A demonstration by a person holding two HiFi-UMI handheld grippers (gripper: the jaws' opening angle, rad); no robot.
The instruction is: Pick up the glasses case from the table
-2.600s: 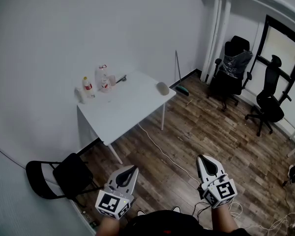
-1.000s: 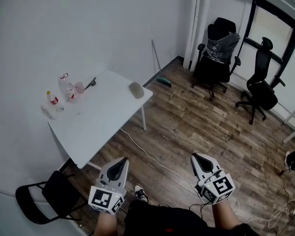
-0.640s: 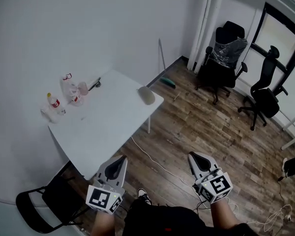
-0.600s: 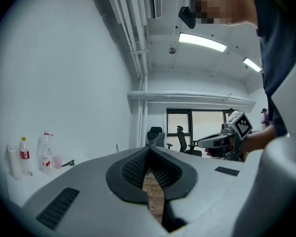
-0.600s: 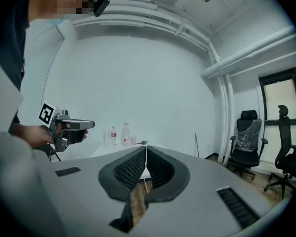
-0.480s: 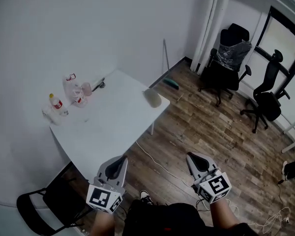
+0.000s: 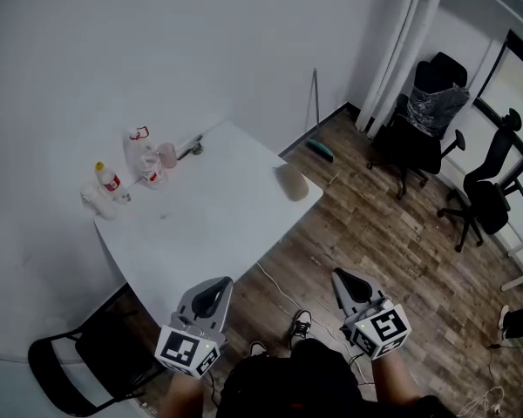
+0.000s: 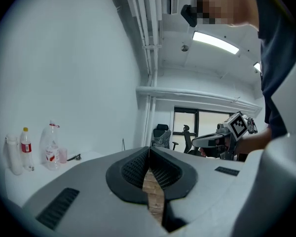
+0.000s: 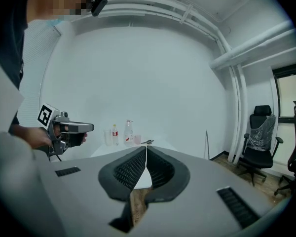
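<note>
In the head view, the glasses case (image 7: 290, 182) is seen lying near the bench's (image 7: 200, 233) far right corner. It is at one o'clock from the left gripper (image 7: 216, 286) and eleven o'clock from the right gripper (image 7: 343, 277), well apart from both. In the left gripper view, the fingers (image 8: 133, 169) are shown pressed together, empty. In the right gripper view, the fingers (image 9: 130, 169) are likewise closed on nothing. Unless they are opened before arrival, the case could be nudged off the nearby edge.
</note>
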